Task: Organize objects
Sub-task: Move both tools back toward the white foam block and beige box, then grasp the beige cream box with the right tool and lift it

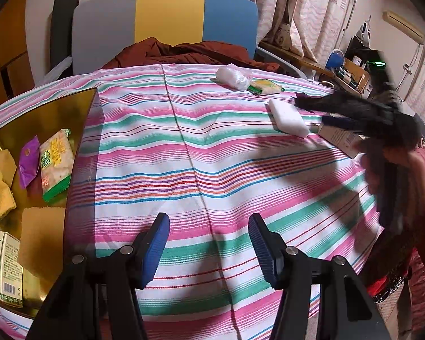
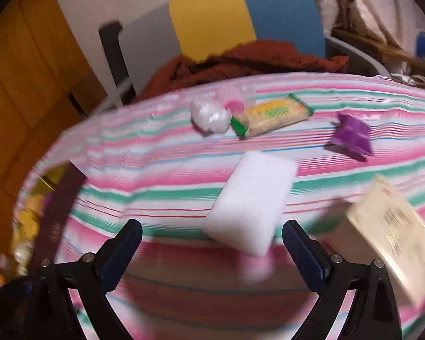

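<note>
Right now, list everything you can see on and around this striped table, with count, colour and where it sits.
white sponge block: one, white, on the cloth just ahead of the right gripper
clear plastic bag: one, whitish, far side of the table
yellow-green snack packet: one, beside that bag
purple wrapper: one, right of the packet
beige box: one, right edge
gold tray: one, left edge, holding snack packets, yellow cloth, boxes
striped tablecloth: one, pink, green, white
chair: one, grey, yellow, blue, behind the table
left gripper: open, over bare cloth
right gripper: open, empty
</note>
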